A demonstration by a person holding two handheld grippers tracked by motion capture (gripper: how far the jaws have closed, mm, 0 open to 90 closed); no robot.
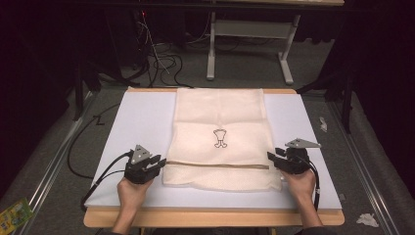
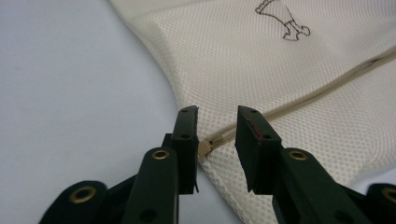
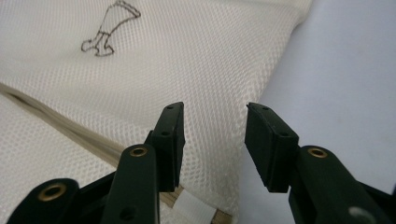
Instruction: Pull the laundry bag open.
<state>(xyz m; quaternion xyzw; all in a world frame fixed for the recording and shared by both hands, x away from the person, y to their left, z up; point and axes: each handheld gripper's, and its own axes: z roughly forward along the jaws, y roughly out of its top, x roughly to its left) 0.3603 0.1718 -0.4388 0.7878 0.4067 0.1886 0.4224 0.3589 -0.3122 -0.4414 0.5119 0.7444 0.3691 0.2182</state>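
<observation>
The mesh bag [image 1: 220, 139] lies flat on the white board [image 1: 137, 122], with free room on both sides. The left gripper [image 1: 161, 162] and the right gripper [image 1: 271, 157] are released at its edges, holding nothing.

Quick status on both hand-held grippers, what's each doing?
Left hand-held gripper: open, holding nothing, jaws either side of the zip end of the cream mesh zip bag.
Right hand-held gripper: open, empty, at the bag's edge.

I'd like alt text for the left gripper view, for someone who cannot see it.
Two black tongs stand open over the edge of a cream mesh laundry bag, with its small zipper pull in the gap between them. The bag lies on a pale table and bears a small outline drawing.
</observation>
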